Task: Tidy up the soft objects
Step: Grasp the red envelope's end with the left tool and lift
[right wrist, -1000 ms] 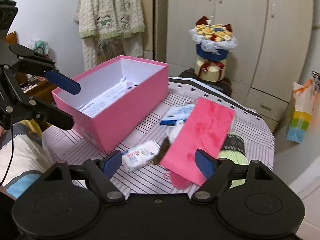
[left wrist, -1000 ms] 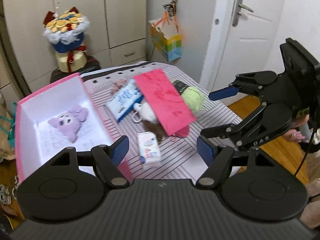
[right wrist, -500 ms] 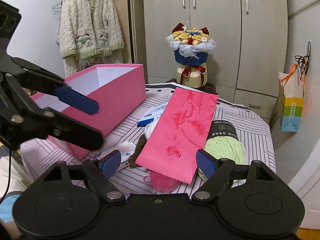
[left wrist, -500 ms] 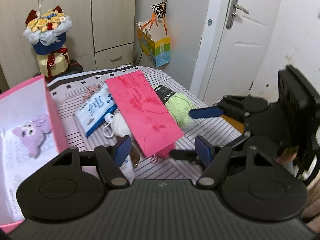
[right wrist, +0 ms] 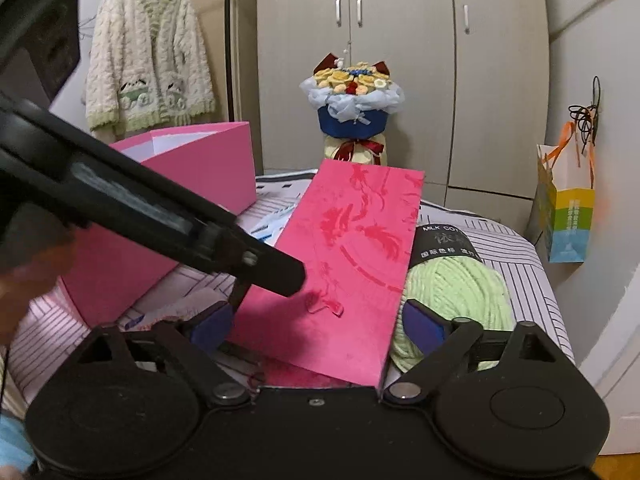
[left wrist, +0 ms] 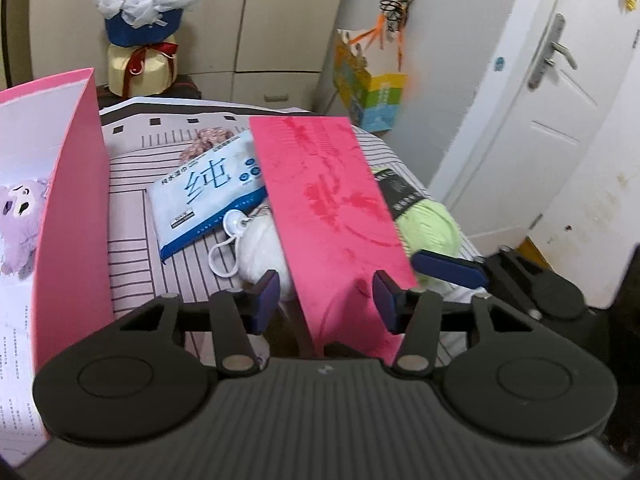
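Observation:
A flat pink lid (left wrist: 332, 208) lies tilted over a pile of soft things on the striped table; it also shows in the right wrist view (right wrist: 348, 256). Under it are a green yarn ball (left wrist: 430, 228) (right wrist: 452, 292), a white plush with a loop (left wrist: 256, 248) and a tissue pack (left wrist: 208, 188). A purple plush (left wrist: 18, 216) lies inside the open pink box (left wrist: 74, 208) (right wrist: 192, 176). My left gripper (left wrist: 326, 300) is open around the lid's near end. My right gripper (right wrist: 318, 322) is open, its fingers on either side of the lid's near end.
A flower bouquet (left wrist: 142, 20) stands behind the table by the cupboards. A colourful paper bag (left wrist: 370, 84) hangs on the wall near the white door (left wrist: 532, 92). A knitted cardigan (right wrist: 148, 64) hangs at the left. The table's right edge drops to the floor.
Both grippers have moved in toward the pink lid from opposite sides. The left gripper swung right, away from the box. The lid now sits between both pairs of fingers.

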Tool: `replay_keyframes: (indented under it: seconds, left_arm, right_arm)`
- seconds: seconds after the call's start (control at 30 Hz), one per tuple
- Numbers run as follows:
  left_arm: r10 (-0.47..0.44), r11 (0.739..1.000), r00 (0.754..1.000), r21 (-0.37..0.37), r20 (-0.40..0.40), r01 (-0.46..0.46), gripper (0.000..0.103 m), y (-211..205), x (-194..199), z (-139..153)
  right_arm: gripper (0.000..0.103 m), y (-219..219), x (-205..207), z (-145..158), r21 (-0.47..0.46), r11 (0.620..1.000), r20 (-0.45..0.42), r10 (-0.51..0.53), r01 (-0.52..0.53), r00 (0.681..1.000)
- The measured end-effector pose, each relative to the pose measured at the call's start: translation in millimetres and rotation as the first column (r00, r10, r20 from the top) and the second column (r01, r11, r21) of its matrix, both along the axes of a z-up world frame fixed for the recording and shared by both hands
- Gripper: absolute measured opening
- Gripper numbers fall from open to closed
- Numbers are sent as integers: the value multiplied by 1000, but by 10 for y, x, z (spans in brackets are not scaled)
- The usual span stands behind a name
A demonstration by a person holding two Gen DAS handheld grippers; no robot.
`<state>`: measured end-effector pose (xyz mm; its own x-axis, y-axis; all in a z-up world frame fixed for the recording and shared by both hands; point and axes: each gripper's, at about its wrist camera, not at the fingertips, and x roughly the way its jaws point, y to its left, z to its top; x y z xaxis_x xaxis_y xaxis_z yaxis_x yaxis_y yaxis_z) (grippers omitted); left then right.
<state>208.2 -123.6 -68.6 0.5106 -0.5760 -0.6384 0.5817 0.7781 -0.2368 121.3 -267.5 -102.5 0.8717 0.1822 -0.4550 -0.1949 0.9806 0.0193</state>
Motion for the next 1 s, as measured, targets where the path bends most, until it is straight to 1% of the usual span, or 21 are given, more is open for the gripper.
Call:
replay_keyframes:
  seconds: [0.07,0.1,0.2,0.27,0.33,0.4,0.47,0.5,0.57,0.77,1.0]
  left_arm:
    - [11,1000,1000,-9,2,-11,42,5,15,-39]
    - [15,1000,1000,-16,-4,-15,36,9,23,-56]
    - [14,999,1000,-41,-27,-15,29,33,59,-105]
    - [19,998,999,-56,-39,-21,28,51,78,-129]
    - [18,997,999,-71,-46,-21,26,69,83,-146]
    - [18,997,999,-75,-51,-22,25,74,84,-152]
    - [9,997,998,-77,-57,-14,25,71,83,-161]
    - [4,997,998,-80,-64,-9,25,69,84,-161]
    - [0,996,997,-84,-74,-7,25,70,86,-170]
    - [-9,995,996,-95,-83,1,25,94,38,-151]
    - [-30,995,998,-97,-62,24,25,197,-156,-24]
  right_arm:
    - [97,22,0,-13,17,999,10,-30,30,1000]
    - [97,31,3,-19,24,999,14,-40,39,999]
    - [97,79,5,-55,31,996,21,-88,87,996]
    - [97,84,-24,-67,46,993,23,-114,113,993]
    - [97,75,-17,-65,67,991,7,-114,113,993]
    - [97,71,48,-85,79,991,-46,-108,111,993]
    - [96,62,104,-105,89,988,-68,-119,125,991]
    - [96,57,126,-112,95,986,-70,-128,134,989]
    - [92,54,134,-114,93,986,-74,-134,140,988]
    - [91,78,59,-75,71,986,-62,-147,152,987]
    - [91,115,-140,66,70,987,-55,-138,142,989]
